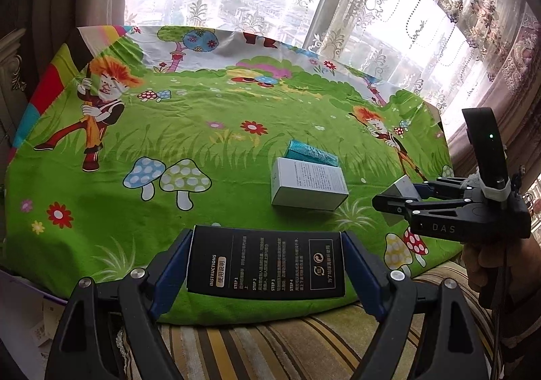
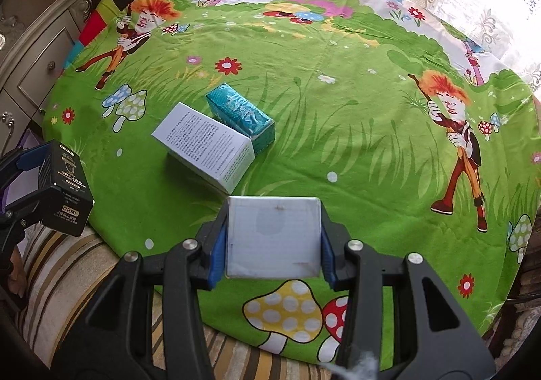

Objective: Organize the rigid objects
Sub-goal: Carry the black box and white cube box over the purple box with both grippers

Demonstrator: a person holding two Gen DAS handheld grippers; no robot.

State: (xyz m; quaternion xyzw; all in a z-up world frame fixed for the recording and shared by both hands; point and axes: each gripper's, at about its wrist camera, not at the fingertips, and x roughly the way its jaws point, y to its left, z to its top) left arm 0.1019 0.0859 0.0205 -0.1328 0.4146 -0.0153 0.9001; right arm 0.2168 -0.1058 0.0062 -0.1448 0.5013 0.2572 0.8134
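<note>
Your left tool (image 1: 267, 266) is spread wide yet gripping: both blue pads (image 1: 172, 270) press the short ends of a black instruction box (image 1: 266, 265), held clear of the green cartoon-print cloth (image 1: 209, 150) over the tabletop's near edge. Your right tool (image 2: 273, 238) is clenched narrower on a small pale grey box (image 2: 273, 237), pads flat against its two sides, the box lifted off the cloth. No earlier state is on record here.

Ahead of your right tool and slightly to its left, a white box with printed text (image 2: 204, 146) lies flat on the cloth. A teal box (image 2: 241, 116) lies just beyond it, touching its far side. Neither tool touches either one.

From the left wrist view, your right tool (image 1: 394, 204) sits off to the right, well apart from the left tool.
</note>
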